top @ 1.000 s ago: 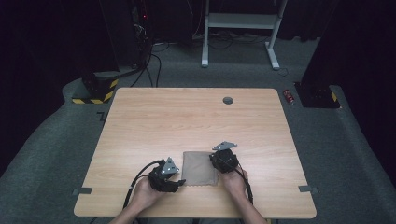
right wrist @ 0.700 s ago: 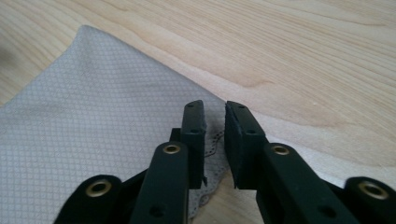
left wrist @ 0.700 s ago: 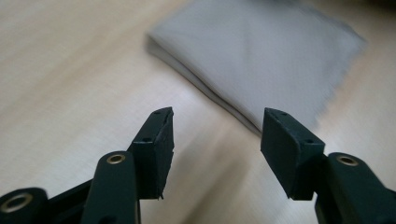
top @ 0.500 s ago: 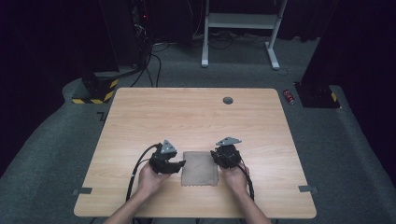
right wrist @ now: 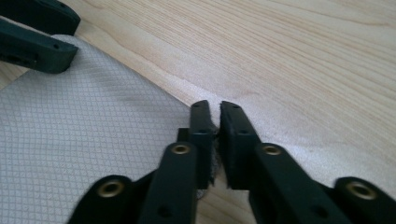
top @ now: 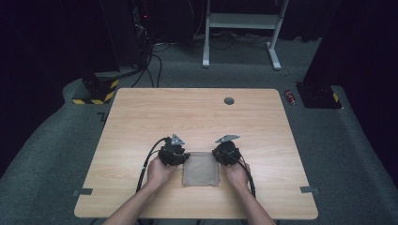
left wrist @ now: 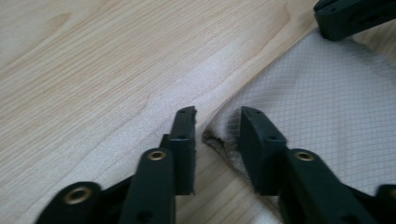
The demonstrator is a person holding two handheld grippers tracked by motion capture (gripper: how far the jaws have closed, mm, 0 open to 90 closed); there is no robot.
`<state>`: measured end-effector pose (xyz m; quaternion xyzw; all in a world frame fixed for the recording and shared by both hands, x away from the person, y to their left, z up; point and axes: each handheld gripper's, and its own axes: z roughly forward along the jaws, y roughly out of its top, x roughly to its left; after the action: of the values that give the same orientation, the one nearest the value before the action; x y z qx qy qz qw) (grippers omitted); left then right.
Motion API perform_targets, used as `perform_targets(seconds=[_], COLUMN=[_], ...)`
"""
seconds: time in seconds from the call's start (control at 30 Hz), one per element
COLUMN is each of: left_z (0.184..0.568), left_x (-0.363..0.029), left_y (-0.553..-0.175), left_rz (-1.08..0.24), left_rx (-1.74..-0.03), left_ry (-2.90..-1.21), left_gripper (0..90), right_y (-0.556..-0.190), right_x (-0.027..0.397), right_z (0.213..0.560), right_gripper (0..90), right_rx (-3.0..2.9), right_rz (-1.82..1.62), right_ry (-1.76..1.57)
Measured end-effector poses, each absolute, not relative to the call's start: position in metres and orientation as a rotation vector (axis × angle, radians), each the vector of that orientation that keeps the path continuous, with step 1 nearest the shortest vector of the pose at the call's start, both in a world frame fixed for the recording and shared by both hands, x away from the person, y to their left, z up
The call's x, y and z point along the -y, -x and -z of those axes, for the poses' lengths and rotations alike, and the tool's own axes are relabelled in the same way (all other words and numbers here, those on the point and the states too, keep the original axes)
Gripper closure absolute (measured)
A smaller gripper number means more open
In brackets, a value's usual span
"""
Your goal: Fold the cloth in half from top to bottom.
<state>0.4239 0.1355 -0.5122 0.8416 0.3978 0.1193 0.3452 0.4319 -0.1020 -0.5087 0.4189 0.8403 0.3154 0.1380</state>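
On the table (top: 141,122), one grey cloth (top: 201,169), left hand-held gripper (left wrist: 215,122) closing, right hand-held gripper (right wrist: 214,112) pinching its corner.

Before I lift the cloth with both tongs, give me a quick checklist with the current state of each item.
1. Right tongs shut on the cloth corner: ok.
2. Left tongs gripping: not ok. They have just been closing, the cloth edge sits between the jaws, a gap remains.
3. Cloth lying flat: ok, apart from the raised corner at the left tongs.
4. Both tongs at the far corners: ok.
5. Table around the cloth free: ok.
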Motion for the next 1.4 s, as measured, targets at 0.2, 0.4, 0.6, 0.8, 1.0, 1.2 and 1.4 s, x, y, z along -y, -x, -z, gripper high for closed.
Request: perform_targets(seconds=[0.2,0.4,0.6,0.8,1.0,1.2,1.4], left_z=[0.508,0.502,0.501,0.512,0.512,0.512,0.508], left_x=[-0.139,-0.144,-0.143,-0.141,-0.14,-0.141,-0.148], left_y=[-0.432,-0.446,-0.461,-0.467,-0.467,-0.467,-0.466], left_rz=[-0.265,-0.251,-0.26,-0.254,-0.287,-0.282,-0.274], left_rx=[-1.031,-1.067,-1.125,-1.171,-1.164,-1.177,-1.209], left_ry=[-2.196,-2.135,-2.093,-2.09,-2.102,-2.095,-2.082], left_gripper=[86.3,86.8,86.8,86.7,86.8,86.5,71.3], right_y=[-0.436,-0.442,-0.458,-0.466,-0.471,-0.474,-0.471], right_x=[0.1,0.099,0.095,0.092,0.089,0.084,0.09], right_z=[0.505,0.5,0.497,0.505,0.51,0.509,0.502], right_gripper=[89.7,89.9,89.9,89.9,89.8,89.5,81.0], right_rx=[-2.435,-2.41,-2.382,-2.375,-2.361,-2.359,-2.329], right_rz=[-0.913,-0.925,-0.906,-0.875,-0.864,-0.834,-0.891], right_ry=[-1.174,-1.186,-1.198,-1.225,-1.243,-1.244,-1.266])
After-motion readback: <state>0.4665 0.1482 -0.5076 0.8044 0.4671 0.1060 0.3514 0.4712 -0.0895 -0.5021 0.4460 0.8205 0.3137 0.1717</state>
